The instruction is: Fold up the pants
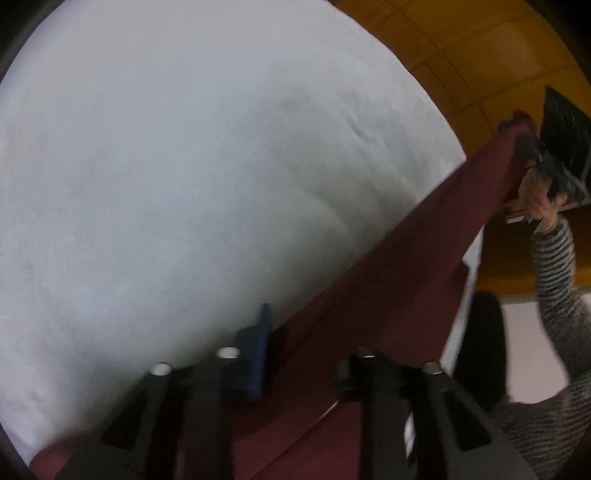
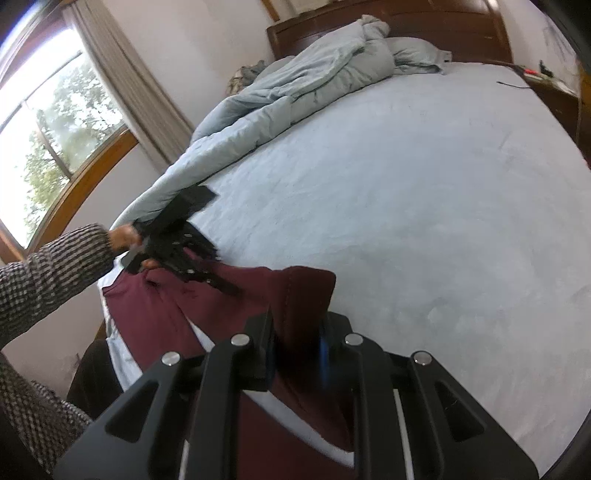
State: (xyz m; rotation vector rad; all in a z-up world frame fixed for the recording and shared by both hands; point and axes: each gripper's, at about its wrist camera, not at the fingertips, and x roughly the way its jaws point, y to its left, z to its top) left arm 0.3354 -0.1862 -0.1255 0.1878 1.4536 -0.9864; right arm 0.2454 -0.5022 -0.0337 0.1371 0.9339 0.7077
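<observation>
Maroon pants (image 1: pixel 406 266) hang stretched between my two grippers above a bed with a pale blue sheet (image 1: pixel 184 184). In the left wrist view my left gripper (image 1: pixel 303 354) is shut on one end of the cloth, its blue pad pressed against the fabric. The band of cloth runs up to the right, where my right gripper (image 1: pixel 522 144) pinches the other end. In the right wrist view my right gripper (image 2: pixel 295 332) is shut on a raised fold of the pants (image 2: pixel 166 306). My left gripper (image 2: pixel 216 277) bites the cloth further left, held by a hand in a striped sleeve.
A crumpled pale blue duvet (image 2: pixel 314 74) and a pillow lie at the head of the bed, against a dark wooden headboard (image 2: pixel 443 22). A window with a curtain (image 2: pixel 48 129) is on the left. A nightstand (image 2: pixel 550 92) stands at the far right. Yellow-brown floor (image 1: pixel 461 44) shows past the bed's edge.
</observation>
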